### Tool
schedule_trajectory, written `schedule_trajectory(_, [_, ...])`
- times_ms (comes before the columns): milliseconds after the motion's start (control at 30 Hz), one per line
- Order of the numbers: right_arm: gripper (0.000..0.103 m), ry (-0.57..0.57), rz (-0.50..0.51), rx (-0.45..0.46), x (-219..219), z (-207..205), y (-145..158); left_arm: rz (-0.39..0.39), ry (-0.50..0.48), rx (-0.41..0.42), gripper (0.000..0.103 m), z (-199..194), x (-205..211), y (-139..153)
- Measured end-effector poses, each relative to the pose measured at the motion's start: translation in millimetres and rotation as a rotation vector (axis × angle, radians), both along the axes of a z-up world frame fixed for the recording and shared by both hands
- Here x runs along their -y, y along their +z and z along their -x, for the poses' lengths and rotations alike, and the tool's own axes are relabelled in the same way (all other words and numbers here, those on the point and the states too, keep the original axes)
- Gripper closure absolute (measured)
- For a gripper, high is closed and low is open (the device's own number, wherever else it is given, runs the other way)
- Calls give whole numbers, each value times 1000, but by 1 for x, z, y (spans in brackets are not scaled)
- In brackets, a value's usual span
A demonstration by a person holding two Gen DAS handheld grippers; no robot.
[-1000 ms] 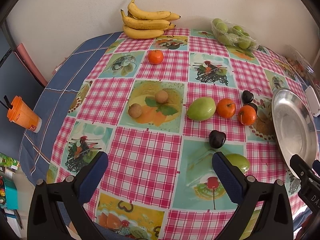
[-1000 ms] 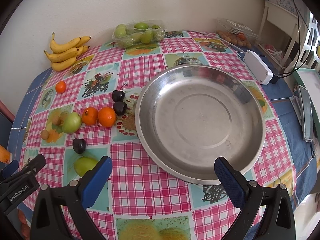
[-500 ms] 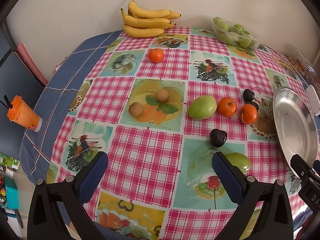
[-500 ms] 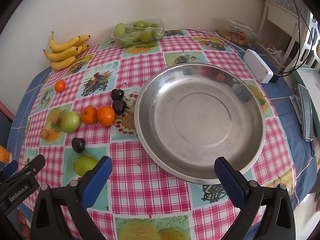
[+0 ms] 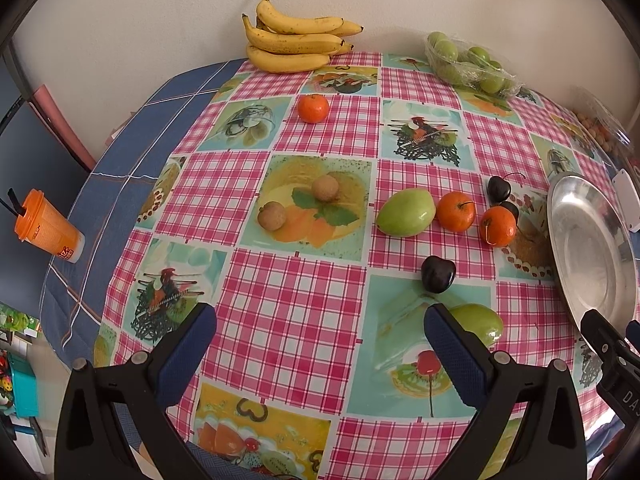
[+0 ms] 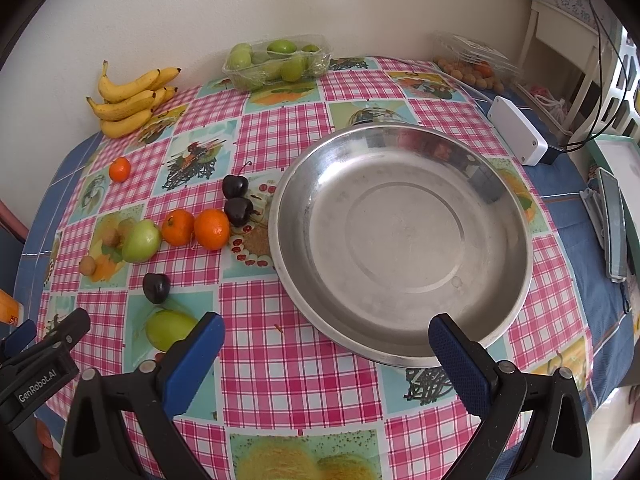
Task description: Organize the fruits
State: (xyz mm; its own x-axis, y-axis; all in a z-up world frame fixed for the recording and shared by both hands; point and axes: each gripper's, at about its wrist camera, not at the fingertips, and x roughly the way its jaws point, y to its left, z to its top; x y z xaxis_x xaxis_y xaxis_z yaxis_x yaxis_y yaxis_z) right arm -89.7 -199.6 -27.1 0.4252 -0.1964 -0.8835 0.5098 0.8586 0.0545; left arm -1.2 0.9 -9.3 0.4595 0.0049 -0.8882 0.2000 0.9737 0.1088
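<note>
The fruits lie loose on a checked tablecloth (image 5: 288, 312) with fruit pictures. Near the middle, a green mango (image 5: 406, 212) touches one orange (image 5: 456, 212), and a second orange (image 5: 498, 226) sits just beside it, near the rim of the steel plate (image 6: 400, 240), which holds nothing. Two dark cherries (image 6: 236, 200) lie between the oranges and the plate. A third dark cherry (image 5: 438, 274) lies alone, closer to the camera, and a second green mango (image 5: 480, 322) is partly hidden behind the right finger of the left gripper (image 5: 320, 352). Two small brown round fruits (image 5: 298, 202) rest on a yellow picture square. A small orange (image 5: 313, 108) lies apart, near the bananas (image 5: 296, 46) at the wall. A clear tray of green fruits (image 6: 276, 60) stands at the far edge.

The left gripper is spread wide above the cloth and grasps nothing. The right gripper (image 6: 326, 356) is also spread wide, empty, at the near rim of the plate. From the right wrist view, the body of the left gripper carries the words "GenRobot.AI". An orange cup (image 5: 48, 226) with unreadable print stands on the blue cloth, and a white box (image 6: 516, 130) lies beyond the plate.
</note>
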Motion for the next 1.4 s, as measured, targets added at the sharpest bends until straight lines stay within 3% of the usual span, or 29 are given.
schedule_trajectory(467, [0,8,-3,-11,-1,-3,0,8,9,-15,0,-2,-2,-3])
schedule_trajectory(633, [0,23,-7,-8,-4,-4,2,47,21,-38,0,-7,-6,-4])
schedule_trajectory(867, [0,106,-120,31,-26,-18,7,134,40,-40,0,-17,-21,7])
schedule_trajectory(1100, [0,136,-178,6,-46,-39,4,181,71,-53,0,-27,-37,8])
schedule_trajectory(1300, [1,142,-222,-56,-59,-56,-12,179,160,-128,0,-36,-47,-8])
schedule_trajectory(1400, [1,156,-237,-80,-65,-63,-21,147,200,-115,0,-40,-51,-10])
